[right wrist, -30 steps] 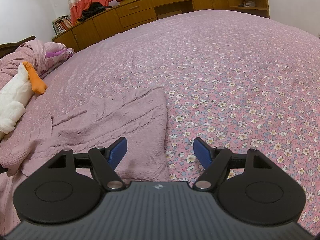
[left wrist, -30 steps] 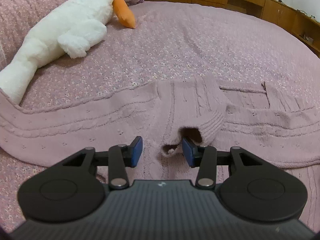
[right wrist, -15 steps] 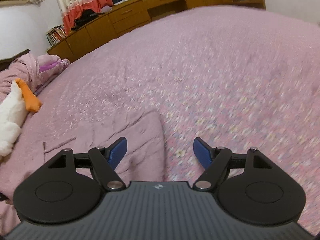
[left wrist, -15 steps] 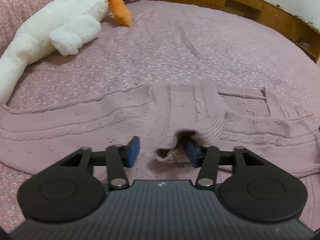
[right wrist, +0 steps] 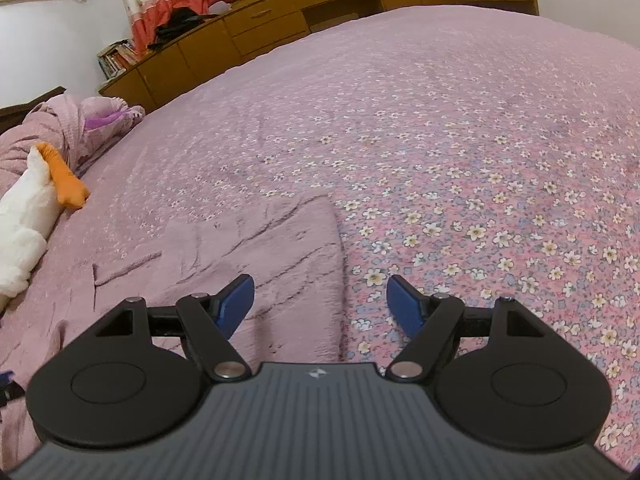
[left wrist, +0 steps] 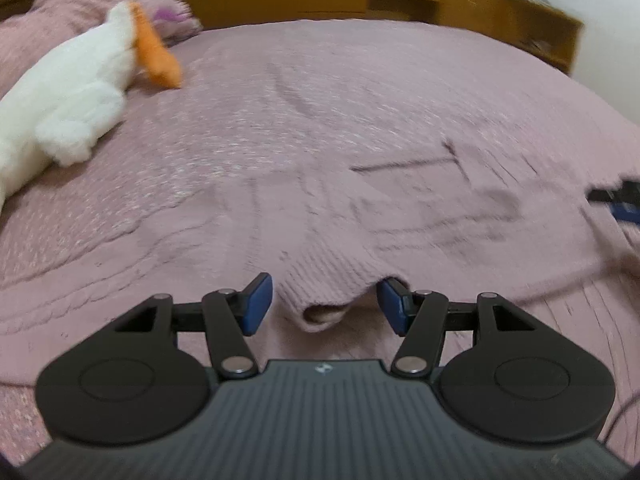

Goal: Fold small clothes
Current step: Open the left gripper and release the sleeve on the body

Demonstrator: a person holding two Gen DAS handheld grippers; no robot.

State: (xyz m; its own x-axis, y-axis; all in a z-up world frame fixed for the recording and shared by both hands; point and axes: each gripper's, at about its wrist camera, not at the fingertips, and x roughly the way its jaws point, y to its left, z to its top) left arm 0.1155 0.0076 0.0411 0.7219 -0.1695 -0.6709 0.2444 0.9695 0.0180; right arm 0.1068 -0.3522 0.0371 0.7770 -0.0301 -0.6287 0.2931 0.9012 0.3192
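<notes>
A dusty-pink knitted sweater [left wrist: 280, 216] lies spread on the bed. Its ribbed sleeve cuff [left wrist: 324, 300] lies folded onto the body, between the open jaws of my left gripper [left wrist: 325, 304], which is not closed on it. In the right wrist view the sweater's right edge [right wrist: 280, 248] lies flat. My right gripper [right wrist: 322, 300] is open, low over that edge, with its left finger over the knit and its right finger over the bedspread. The right gripper's tip shows at the far right of the left wrist view [left wrist: 624, 202].
The bed has a pink floral bedspread [right wrist: 480, 160]. A white plush goose with an orange beak [left wrist: 72, 96] lies at the left near a bunched pink blanket [right wrist: 52, 128]. Wooden cabinets [right wrist: 320, 8] line the far wall.
My left gripper has moved forward so the cuff now sits between its open jaws. The view is blurred by motion. My right gripper shifted a little over the sweater's right edge.
</notes>
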